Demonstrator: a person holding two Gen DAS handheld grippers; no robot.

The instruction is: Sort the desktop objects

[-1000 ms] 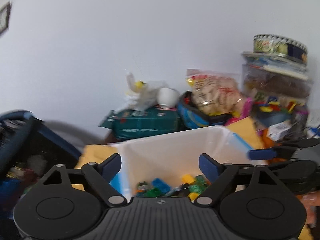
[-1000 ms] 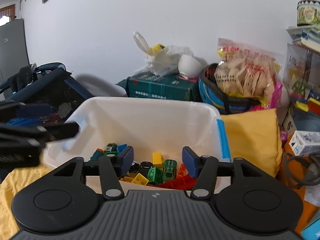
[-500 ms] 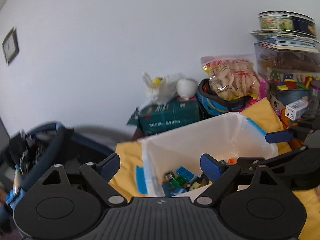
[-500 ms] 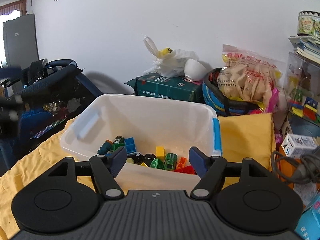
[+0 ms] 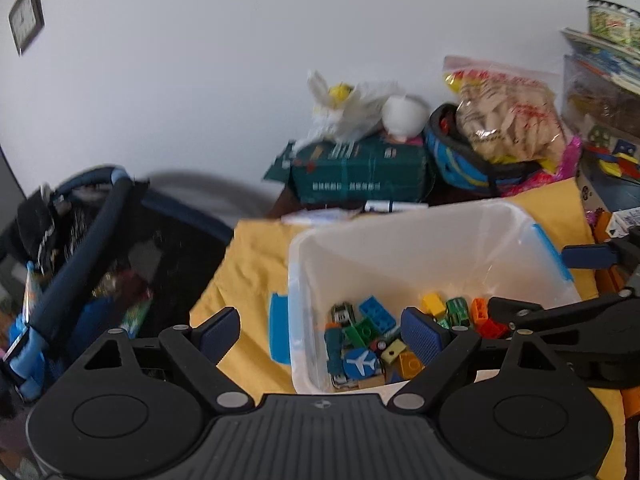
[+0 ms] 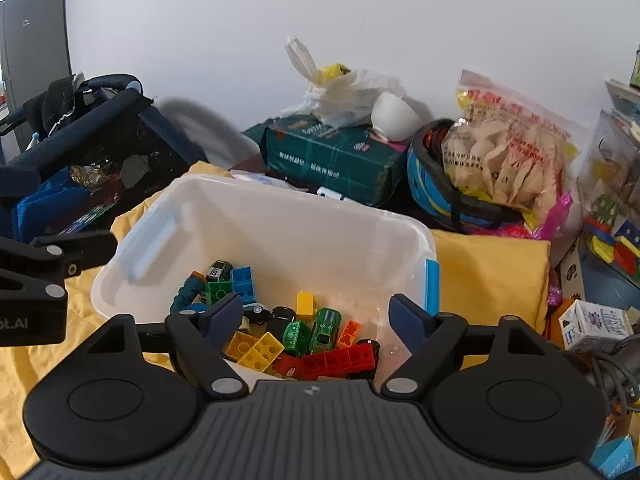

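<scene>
A white plastic bin (image 6: 280,216) with blue clips stands on a yellow cloth (image 6: 488,264); it also shows in the left wrist view (image 5: 400,240). Inside lie several toy bricks and toy cars, among them a yellow brick (image 6: 306,304), a green car (image 6: 326,330) and a blue brick (image 5: 376,312). My right gripper (image 6: 316,314) is open and empty, above the bin's near edge. My left gripper (image 5: 320,330) is open and empty, over the bin's left wall. Each gripper shows at the edge of the other's view.
A dark mesh basket (image 5: 100,248) full of items stands left of the bin. Behind are a green box (image 6: 332,156), a white bag (image 6: 348,92), a snack bag (image 6: 508,148) in a blue helmet, and stacked boxes at right (image 6: 612,216).
Both grippers have pulled back and up from the bin, so more of the bin, cloth and basket shows. The left view has swung left. Both stay open and empty.
</scene>
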